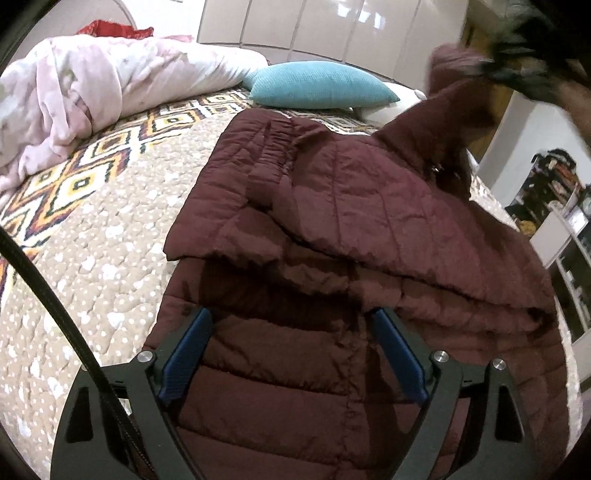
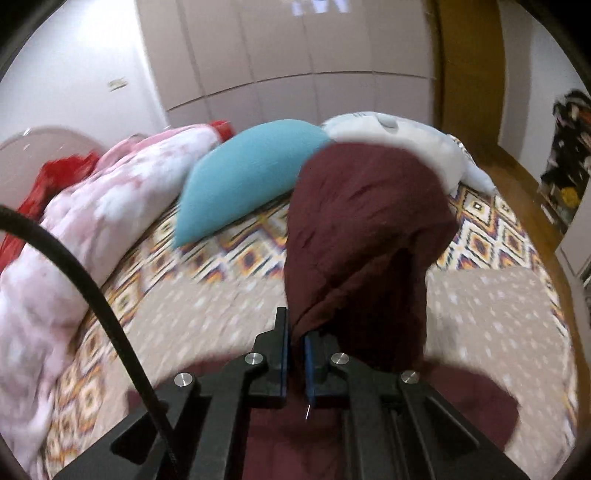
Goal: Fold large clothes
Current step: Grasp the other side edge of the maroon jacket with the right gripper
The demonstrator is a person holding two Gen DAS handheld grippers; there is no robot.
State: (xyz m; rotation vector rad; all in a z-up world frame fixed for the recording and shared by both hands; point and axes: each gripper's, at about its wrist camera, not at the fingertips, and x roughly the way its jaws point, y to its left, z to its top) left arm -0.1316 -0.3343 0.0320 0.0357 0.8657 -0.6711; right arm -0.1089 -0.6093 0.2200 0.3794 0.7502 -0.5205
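A maroon quilted jacket point(image 1: 332, 229) lies spread on the patterned bedspread point(image 1: 103, 236), with one part folded over its middle. My left gripper point(image 1: 291, 314) hovers just above the jacket's lower half. It is open, its blue pads point(image 1: 186, 350) wide apart with nothing clamped between them. My right gripper point(image 2: 295, 332) is shut on a bunch of the jacket's fabric point(image 2: 362, 229), which hangs lifted above the bed in front of it. In the left wrist view that raised part point(image 1: 454, 110) climbs toward the upper right and is blurred.
A pink-white duvet point(image 1: 74, 88) is heaped at the bed's far left, with a red cloth point(image 1: 110, 29) behind it. A teal pillow point(image 1: 321, 86) and a white cushion point(image 2: 399, 129) lie at the head. Wardrobe doors point(image 2: 295, 55) stand behind. Shelves point(image 1: 554, 192) and floor are to the right.
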